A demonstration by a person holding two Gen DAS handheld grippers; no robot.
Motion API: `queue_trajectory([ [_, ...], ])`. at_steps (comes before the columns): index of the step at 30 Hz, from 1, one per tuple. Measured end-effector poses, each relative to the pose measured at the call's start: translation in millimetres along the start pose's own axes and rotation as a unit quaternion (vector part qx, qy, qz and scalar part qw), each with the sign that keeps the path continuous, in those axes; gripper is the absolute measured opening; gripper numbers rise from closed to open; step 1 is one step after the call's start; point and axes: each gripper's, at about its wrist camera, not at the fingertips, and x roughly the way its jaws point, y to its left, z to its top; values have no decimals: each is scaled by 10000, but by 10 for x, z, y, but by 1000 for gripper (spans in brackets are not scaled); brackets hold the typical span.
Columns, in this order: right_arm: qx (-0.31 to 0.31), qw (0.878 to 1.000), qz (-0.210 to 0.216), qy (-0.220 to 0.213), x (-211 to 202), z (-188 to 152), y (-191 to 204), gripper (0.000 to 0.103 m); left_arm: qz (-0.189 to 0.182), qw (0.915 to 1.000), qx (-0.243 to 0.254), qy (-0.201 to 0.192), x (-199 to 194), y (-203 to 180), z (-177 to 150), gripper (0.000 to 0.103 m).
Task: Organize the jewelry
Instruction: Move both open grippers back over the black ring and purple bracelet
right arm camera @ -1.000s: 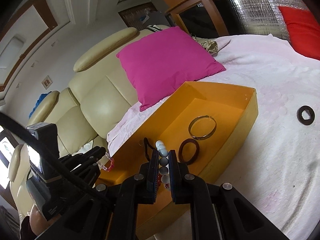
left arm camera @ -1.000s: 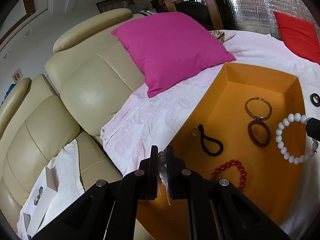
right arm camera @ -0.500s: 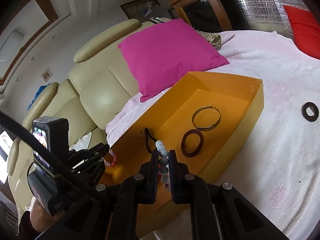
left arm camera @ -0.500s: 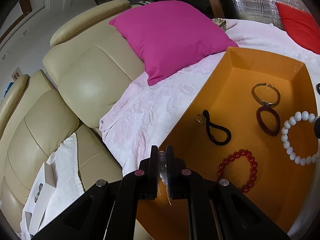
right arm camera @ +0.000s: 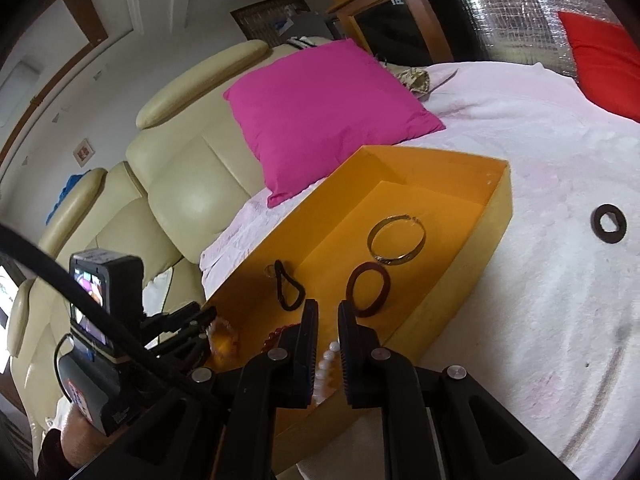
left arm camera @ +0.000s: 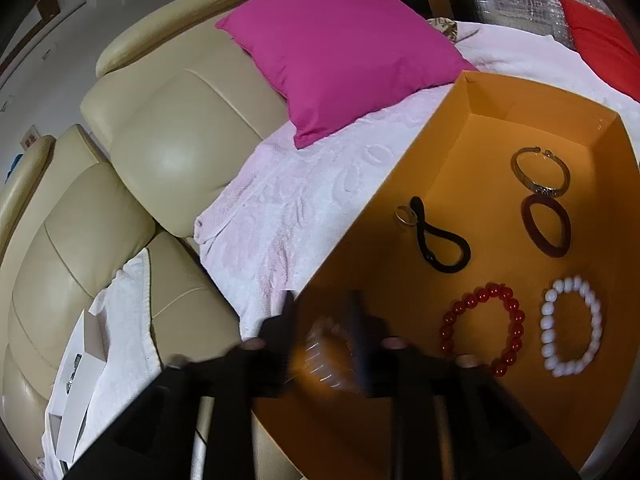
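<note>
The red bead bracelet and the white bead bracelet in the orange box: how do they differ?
The red bead bracelet has glossy, translucent dark red beads; the white bead bracelet has opaque, milky white ones. The red one lies nearer the box's middle, the white one nearer the right wall of the orange box. The red loop looks rounder, the white more oval. Both are single-strand bead loops lying flat, side by side, apart.

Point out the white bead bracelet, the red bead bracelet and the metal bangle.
white bead bracelet [left arm camera: 545, 326]: left wrist view, left beads.
red bead bracelet [left arm camera: 447, 327]: left wrist view, left beads.
metal bangle [right arm camera: 418, 243]: right wrist view, right side of band.
</note>
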Motion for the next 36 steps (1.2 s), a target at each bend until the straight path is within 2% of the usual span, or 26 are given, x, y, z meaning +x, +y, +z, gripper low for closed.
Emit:
queue_trajectory([
  [1,30,10000,-14,-17,-15,5,-14,12,14,10000,-16,-42,-26,-3,5,51],
  [8,468,9989,-50,-15,-124,120,-204,12,-1,9997,135,-200,-153,-123,57,59],
  [11,657,9978,-74,5,-183,173,-295,22,-63,9996,183,-183,-205,-201,92,62],
  [13,795,9968,-98,-60,-243,208,-362,38,-370,9992,107,-131,-272,-252,114,62],
  [15,879,9957,-168,-225,-338,244,-428,49,-647,9979,31,-88,-331,-289,142,63],
  [16,901,9953,-202,-300,-381,261,-452,50,-830,9965,24,-78,-382,-325,160,63],
  [22,1115,9905,-463,-664,-698,378,-690,51,-1763,9842,131,-82,-715,-601,257,72],
  [26,1318,9852,-655,-881,-929,449,-893,51,-2220,9749,159,-86,-945,-863,312,76],
  [30,1559,9775,-924,-1084,-1200,481,-1139,53,-2445,9689,296,-256,-1206,-1206,368,77],
  [33,1658,9704,-1248,-1232,-1385,496,-1298,53,-2400,9692,512,-223,-1371,-1547,406,77],
  [36,1700,9636,-1580,-1330,-1564,494,-1447,53,-2666,9590,943,-180,-1519,-1884,417,77],
])
